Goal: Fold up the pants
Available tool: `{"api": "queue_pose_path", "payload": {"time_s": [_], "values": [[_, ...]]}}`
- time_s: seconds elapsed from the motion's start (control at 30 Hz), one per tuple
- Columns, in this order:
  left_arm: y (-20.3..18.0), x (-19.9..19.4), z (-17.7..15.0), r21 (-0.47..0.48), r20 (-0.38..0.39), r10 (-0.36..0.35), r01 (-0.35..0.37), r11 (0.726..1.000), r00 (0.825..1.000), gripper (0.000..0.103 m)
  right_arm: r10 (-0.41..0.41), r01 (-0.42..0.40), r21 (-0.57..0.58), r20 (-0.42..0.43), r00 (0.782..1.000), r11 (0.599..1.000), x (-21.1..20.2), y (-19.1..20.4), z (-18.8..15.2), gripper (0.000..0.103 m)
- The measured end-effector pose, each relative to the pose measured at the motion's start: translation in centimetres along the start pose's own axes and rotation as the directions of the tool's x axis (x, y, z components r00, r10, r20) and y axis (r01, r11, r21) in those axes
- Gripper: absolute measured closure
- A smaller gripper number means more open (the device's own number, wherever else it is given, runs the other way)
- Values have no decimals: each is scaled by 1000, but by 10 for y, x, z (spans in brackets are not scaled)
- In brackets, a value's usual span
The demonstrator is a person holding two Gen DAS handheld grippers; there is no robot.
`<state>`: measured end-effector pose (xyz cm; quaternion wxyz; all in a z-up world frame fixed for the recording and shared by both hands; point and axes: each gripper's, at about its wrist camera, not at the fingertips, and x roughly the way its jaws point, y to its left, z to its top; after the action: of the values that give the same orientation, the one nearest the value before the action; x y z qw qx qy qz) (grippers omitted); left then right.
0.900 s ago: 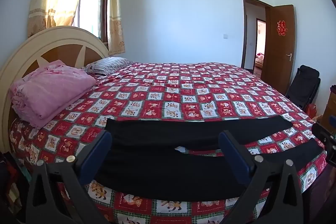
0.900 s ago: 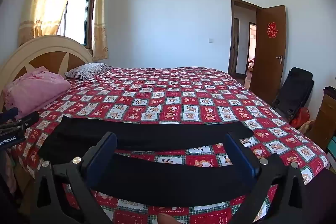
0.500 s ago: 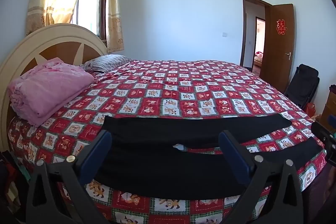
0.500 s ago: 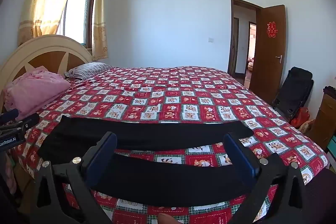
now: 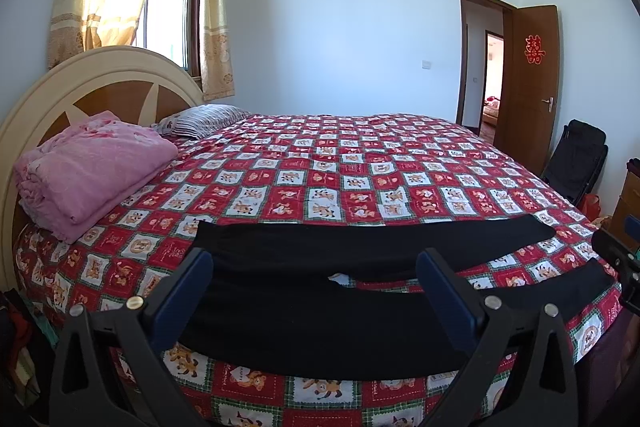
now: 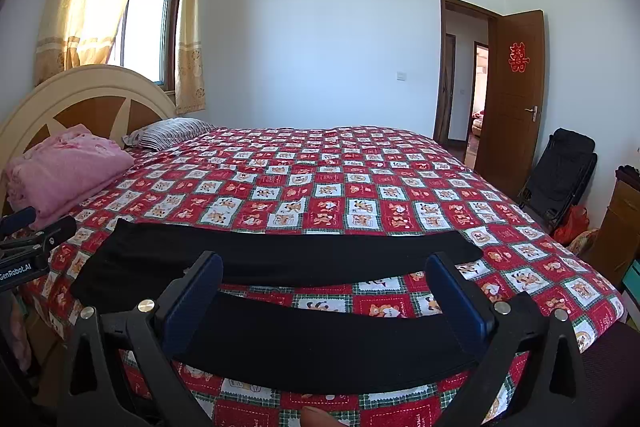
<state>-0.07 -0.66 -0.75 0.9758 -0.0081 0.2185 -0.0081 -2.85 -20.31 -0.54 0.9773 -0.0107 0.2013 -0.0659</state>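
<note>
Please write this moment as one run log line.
phase: before grasp | pants: flat on bed, unfolded | left gripper: open, empty | right gripper: open, empty

One pair of black pants (image 5: 320,291), one pink blanket (image 5: 92,167), one striped pillow (image 5: 204,119).

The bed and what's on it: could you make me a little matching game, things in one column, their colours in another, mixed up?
Things:
1. pants
2. blanket
3. pillow
4. bedspread

Colours:
A. red and white checks
B. black
C. striped grey and white
D. pink

Pairs: 1-B, 2-D, 3-C, 4-A
</note>
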Motion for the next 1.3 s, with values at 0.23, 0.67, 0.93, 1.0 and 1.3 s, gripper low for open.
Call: {"api": "queue_pose_path", "payload": {"time_s": [0.23,0.67,0.93,1.0,1.3], "values": [[0,-1,0,1,1,2,-2,1000,1000,0,0,0,0,0,1000,1000,0,0,-1,1],[0,1,3,7,-2,1,-1,1000,1000,0,0,0,0,-4,1000,1000,1,0,-1,1],[0,0,3,7,-1,3,-3,1000,1000,0,1,-1,-2,-8,1000,1000,2,1,-3,1],[1,1,3,7,-1,3,-3,1000,1000,0,1,-1,-3,-9,1000,1000,2,2,-3,1],[1,1,3,7,1,4,-4,1000,1000,0,3,-3,-4,-11,1000,1000,3,2,-5,1]]}}
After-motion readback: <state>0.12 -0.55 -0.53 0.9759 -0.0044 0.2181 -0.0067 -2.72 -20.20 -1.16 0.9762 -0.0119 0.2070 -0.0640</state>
